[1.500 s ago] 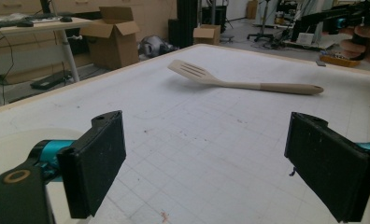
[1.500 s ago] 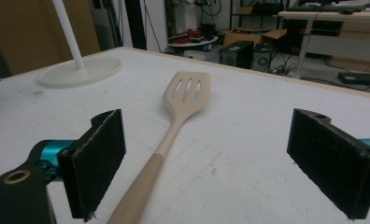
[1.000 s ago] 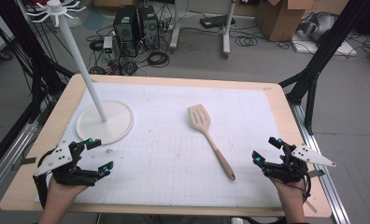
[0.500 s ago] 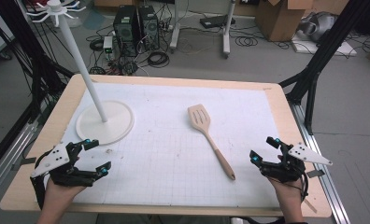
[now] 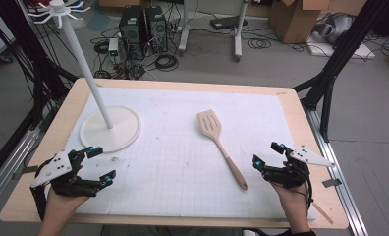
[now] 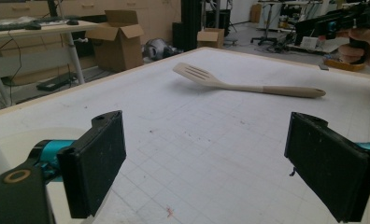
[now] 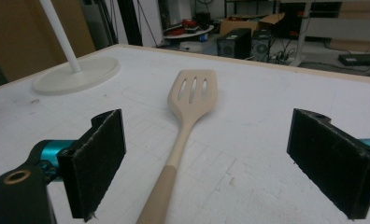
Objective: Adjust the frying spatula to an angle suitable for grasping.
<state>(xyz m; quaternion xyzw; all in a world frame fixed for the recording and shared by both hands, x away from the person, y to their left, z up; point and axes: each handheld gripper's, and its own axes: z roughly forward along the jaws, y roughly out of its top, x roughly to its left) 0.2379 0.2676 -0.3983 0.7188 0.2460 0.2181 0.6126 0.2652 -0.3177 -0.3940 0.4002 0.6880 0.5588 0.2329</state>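
Right now both grippers are sitting low in the high view with nothing between their jaws: the left gripper [image 5: 95, 164] at lower left, the right gripper [image 5: 267, 155] at lower right, each spread wide. The spatula [image 5: 221, 147] is lying flat on the mat [image 5: 173, 147], just right of the frame's centre, slotted blade toward the top, handle end pointing down-right, close to the right gripper. In the right gripper view the spatula [image 7: 183, 135] is running up the middle of the frame between the two wide jaws, so that hand is looking like the natural one to take it. To grasp well, I judge it should be coming in along the handle's thicker, darker end, keeping the jaws square across the handle and low to the mat, closing only once the handle is sitting midway between the pads; a tilted approach is risking the round wood rolling out. The stand [image 5: 109, 129], with its white pole, is standing at left, well apart from the spatula. No brand, label or readable writing is showing on anything; only a faint printed grid is marking the mat.
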